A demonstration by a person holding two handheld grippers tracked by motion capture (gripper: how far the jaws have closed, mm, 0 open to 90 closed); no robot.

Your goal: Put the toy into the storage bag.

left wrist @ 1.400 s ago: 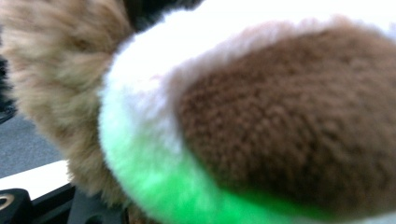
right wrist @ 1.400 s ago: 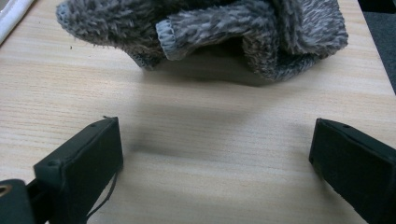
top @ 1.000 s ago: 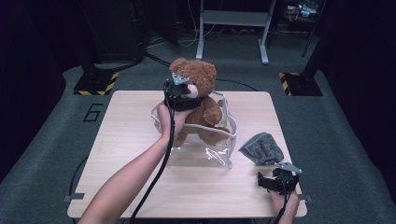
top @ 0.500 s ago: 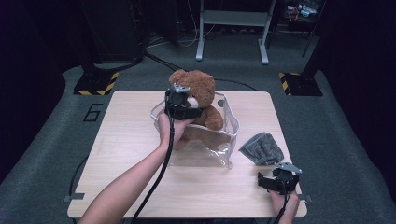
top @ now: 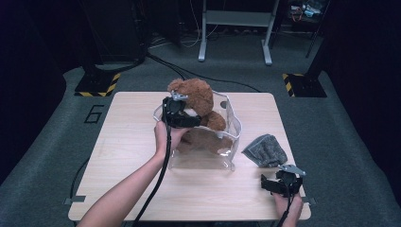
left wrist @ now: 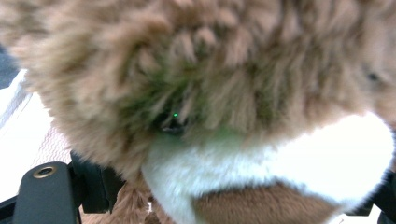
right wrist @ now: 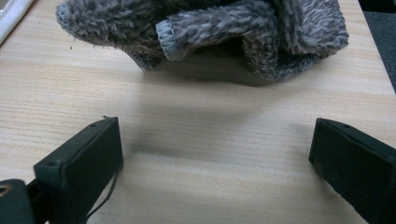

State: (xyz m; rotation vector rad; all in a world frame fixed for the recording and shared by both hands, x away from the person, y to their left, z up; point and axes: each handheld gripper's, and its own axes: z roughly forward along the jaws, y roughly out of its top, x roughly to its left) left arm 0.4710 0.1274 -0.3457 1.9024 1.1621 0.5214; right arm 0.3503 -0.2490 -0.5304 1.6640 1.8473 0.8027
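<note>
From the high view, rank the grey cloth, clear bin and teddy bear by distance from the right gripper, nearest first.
1. Grey cloth: just beyond the right gripper, near the table's right edge.
2. Clear bin: mid-table, to the cloth's left.
3. Teddy bear: inside the bin, toward its far side, at the left gripper.

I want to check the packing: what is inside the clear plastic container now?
A brown teddy bear sits inside the clear container, head above the rim. The left gripper is at its head, jaws just opening. The container's floor under the bear is covered.
</note>
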